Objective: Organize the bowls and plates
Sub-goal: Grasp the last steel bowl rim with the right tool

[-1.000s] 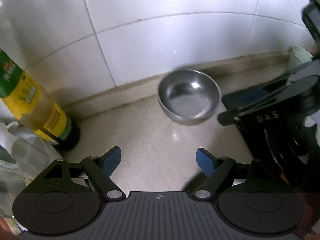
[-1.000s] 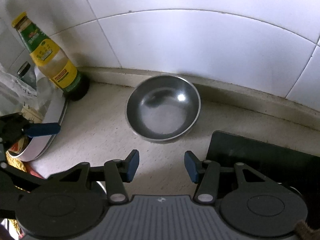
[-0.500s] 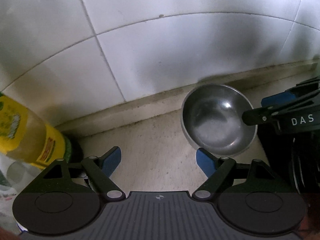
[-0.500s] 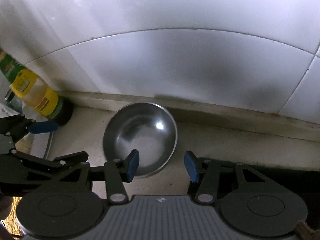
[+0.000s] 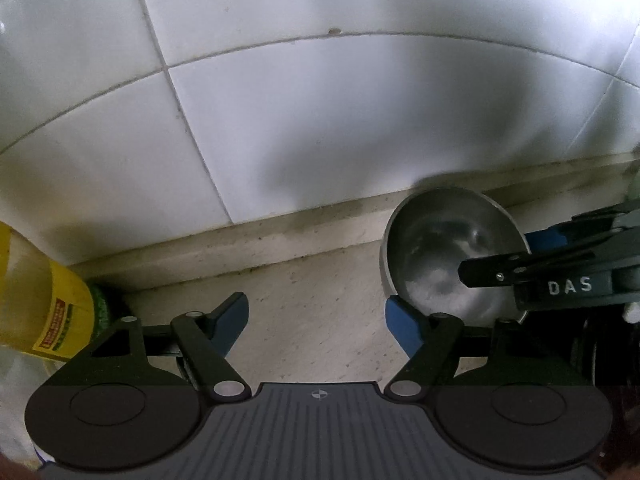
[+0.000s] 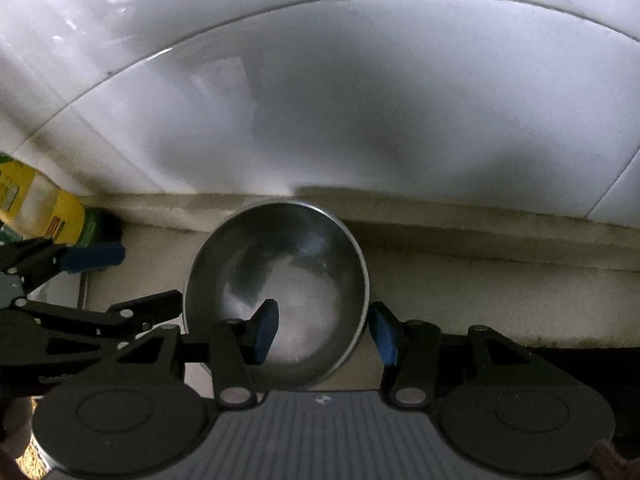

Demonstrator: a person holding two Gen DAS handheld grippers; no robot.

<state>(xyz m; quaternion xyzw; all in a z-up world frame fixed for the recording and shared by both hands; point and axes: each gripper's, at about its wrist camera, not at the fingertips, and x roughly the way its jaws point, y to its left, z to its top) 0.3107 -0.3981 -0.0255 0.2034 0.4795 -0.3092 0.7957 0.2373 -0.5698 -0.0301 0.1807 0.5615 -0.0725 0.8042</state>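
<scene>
In one second the right gripper (image 6: 322,330) had come forward and down to the round stainless-steel bowl (image 6: 280,280), which a second earlier stood well ahead of it on the speckled beige counter (image 5: 312,312). Now its left blue fingertip (image 6: 264,330) was inside the bowl and the right one just outside the rim, so the bowl wall stood between the two. The jaws were still apart and had not yet clamped; whether a pad already touched the metal I cannot tell. I judge that the step in hand was the grasp of the bowl by its right wall, and that closing was the next move. The steel looked smooth and thin, so the rim could slip if the pinch was shallow.

The left gripper (image 5: 316,322) had also moved closer to the white tiled wall (image 5: 320,120). Its jaws were wide apart and held nothing; only bare counter lay between them. The bowl was now just ahead of its right fingertip.

The bowl looked empty, with only pale reflections on its bottom. To the left of both grippers stood a yellow-labelled bottle with pale liquid (image 5: 36,292). No plate was clearly visible, so the organizing seemed at an early stage.
</scene>
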